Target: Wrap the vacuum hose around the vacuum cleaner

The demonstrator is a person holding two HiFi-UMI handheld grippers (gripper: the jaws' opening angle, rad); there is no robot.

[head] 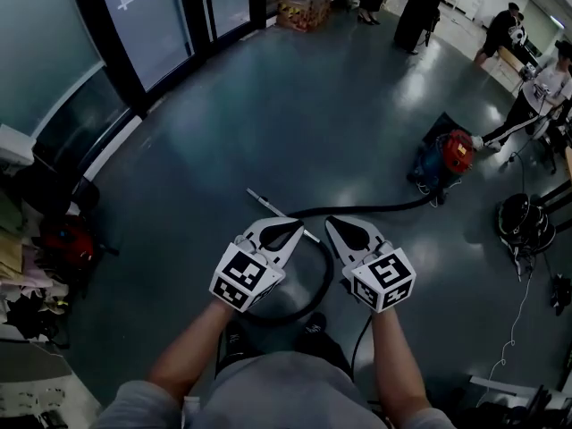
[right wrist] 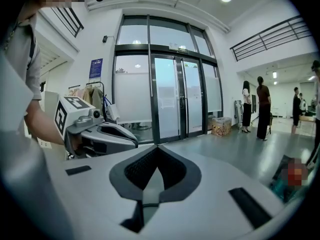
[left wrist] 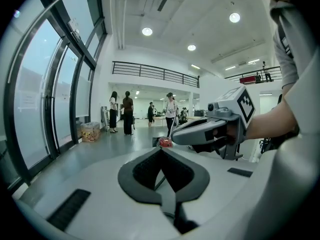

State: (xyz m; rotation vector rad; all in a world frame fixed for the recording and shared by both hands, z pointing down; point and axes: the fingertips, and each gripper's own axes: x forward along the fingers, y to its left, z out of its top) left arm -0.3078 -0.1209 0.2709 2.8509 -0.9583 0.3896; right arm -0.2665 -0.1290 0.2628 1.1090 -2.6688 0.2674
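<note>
While each pair of jaws is pressed together on nothing, the left gripper [head: 298, 225] and right gripper [head: 330, 222] hover over the floor loop of one black hose [head: 384, 208]. It runs to one vacuum cleaner [head: 445, 156], well apart.

Two grippers in the head view: the left gripper [head: 298, 227] at 7 o'clock, the right gripper [head: 332, 224] at 4 o'clock. One vacuum cleaner [head: 444, 155] between 2 and 3 o'clock, one hose [head: 375, 209], one wand [head: 277, 211] — and one carton [head: 306, 5] at 12 o'clock.
</note>
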